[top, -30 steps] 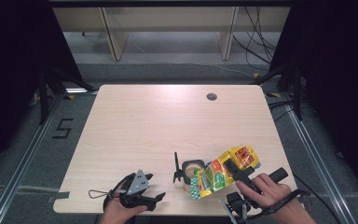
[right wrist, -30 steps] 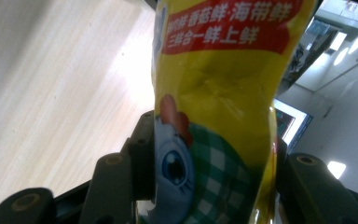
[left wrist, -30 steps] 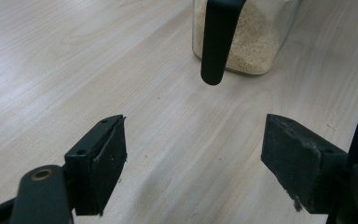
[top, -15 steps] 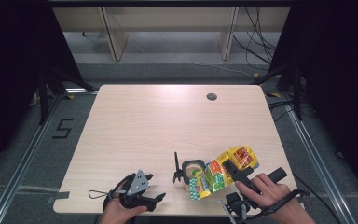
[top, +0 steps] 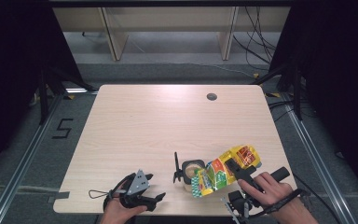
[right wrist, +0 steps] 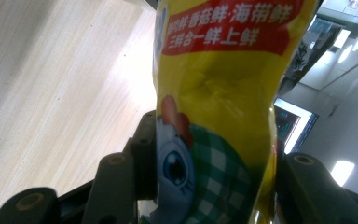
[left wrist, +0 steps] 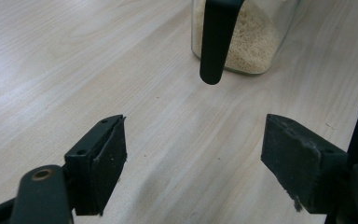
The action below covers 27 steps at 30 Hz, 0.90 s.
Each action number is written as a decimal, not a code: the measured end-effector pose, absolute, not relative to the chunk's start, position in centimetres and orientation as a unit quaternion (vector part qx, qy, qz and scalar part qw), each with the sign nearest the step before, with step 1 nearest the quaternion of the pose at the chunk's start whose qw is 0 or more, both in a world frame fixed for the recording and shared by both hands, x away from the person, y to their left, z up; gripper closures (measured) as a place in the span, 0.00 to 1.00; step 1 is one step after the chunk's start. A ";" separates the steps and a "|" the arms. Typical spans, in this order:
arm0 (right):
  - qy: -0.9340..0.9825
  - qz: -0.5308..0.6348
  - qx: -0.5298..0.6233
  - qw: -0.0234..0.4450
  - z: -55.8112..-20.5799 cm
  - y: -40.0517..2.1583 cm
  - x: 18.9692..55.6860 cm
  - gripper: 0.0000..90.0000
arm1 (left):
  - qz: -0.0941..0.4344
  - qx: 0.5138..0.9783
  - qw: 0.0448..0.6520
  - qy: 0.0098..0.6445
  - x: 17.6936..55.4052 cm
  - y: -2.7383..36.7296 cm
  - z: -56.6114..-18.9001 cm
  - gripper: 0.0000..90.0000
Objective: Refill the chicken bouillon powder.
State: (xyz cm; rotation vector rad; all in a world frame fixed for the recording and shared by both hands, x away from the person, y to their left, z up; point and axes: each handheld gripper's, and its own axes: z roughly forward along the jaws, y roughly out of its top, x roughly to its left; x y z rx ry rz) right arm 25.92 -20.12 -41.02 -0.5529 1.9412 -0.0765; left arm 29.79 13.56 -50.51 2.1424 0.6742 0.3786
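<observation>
A yellow seasoning bag (top: 221,171) with red and green print is held tilted near the table's front edge. Its low end lies against the mouth of a small glass jar (top: 192,173). My right gripper (top: 235,170) is shut on the bag; in the right gripper view both black jaws pinch the bag (right wrist: 223,93) at its waist. The jar (left wrist: 256,42) holds pale beige granules, and a black handle (left wrist: 213,42) hangs in front of it. My left gripper (top: 142,192) rests on the table to the left of the jar, open with nothing between its fingers (left wrist: 98,168).
A black upright lid or clasp (top: 176,168) stands at the jar's left side. A round grommet hole (top: 211,96) sits at the far right of the wooden table (top: 158,126). Dark frame rails run along both sides of the table.
</observation>
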 end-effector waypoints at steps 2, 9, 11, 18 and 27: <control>0.816 -0.031 -0.232 0.529 -41.0 -20.1 25.9 0.62 | 0.147 0.847 0.429 0.276 29.7 13.4 -50.6 0.24; 0.819 -0.018 -0.222 0.528 -41.1 -20.3 26.0 0.62 | 0.150 0.851 0.422 0.274 29.7 13.5 -50.6 0.24; 0.810 -0.033 -0.264 0.523 -40.7 -20.1 26.3 0.62 | 0.151 0.846 0.431 0.275 29.7 13.4 -50.6 0.24; 0.808 -0.024 -0.258 0.529 -40.6 -20.2 26.4 0.62 | 0.156 0.850 0.423 0.274 29.8 13.5 -50.6 0.24; 0.808 -0.024 -0.254 0.530 -40.5 -20.4 26.3 0.62 | 0.154 0.847 0.429 0.275 29.7 13.4 -50.6 0.24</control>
